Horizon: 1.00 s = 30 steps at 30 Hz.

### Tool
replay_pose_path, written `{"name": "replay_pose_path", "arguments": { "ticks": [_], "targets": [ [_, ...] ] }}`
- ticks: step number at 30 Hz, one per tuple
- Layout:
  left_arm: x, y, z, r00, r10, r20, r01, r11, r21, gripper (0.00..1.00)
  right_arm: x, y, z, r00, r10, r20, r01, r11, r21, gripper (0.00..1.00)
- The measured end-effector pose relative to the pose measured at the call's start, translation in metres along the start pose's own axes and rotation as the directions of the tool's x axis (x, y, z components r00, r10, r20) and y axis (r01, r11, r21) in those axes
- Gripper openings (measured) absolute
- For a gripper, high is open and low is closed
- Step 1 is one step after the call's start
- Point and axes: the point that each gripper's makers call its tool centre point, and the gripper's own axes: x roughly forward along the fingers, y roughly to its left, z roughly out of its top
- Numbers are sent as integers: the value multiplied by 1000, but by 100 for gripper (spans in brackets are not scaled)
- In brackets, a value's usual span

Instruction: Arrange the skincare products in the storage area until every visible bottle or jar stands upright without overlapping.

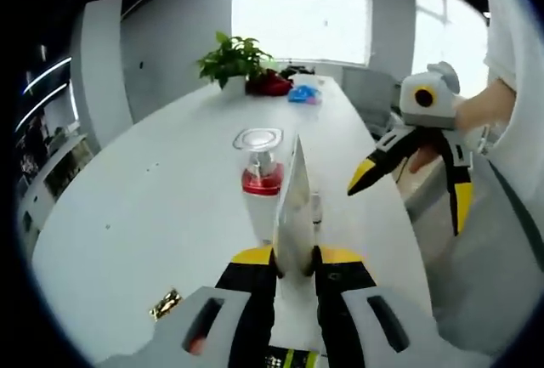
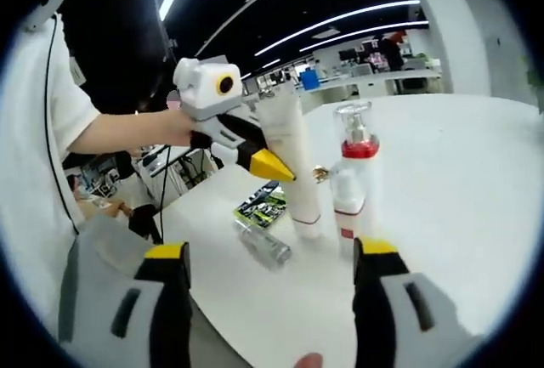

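On the white worktop (image 1: 153, 206) stand the skincare things, close together near its edge. A clear pump bottle (image 2: 353, 183) with a red collar and a clear cap stands upright; it seems to hold a pale product in its lower part, though how full it is cannot be told. Just beside it stands a tall white tube (image 2: 293, 164), upright on its cap end, with a thin dark band near the base. The left claw (image 1: 293, 262) is clenched on this tube, its yellow-tipped jaws pressed against the flat crimped end, which appears edge-on in the left gripper view. In front of the tube a small clear bottle (image 2: 263, 245) lies on its side on the worktop, apart from the standing pair. Behind it lies a flat green and black packet (image 2: 263, 205); its printing is too small to read. No writing on the bottle or tube can be made out. The right claw (image 2: 272, 274) hangs released, jaws wide apart, near the worktop edge with nothing between them. A potted plant (image 1: 231, 58) stands at the far end of the worktop.
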Motion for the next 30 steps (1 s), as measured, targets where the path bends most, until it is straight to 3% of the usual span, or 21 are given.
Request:
{"name": "replay_pose_path", "arguments": {
  "ticks": [16,30],
  "targets": [
    [14,23,5,999,1,36,-1,1000,17,14,-1,-7,-8,999,-35,-7,36,999,28,84],
    [22,29,11,999,-30,18,29,999,45,15,-1,-9,-10,999,-46,-11,47,998,35,86]
  ]
}}
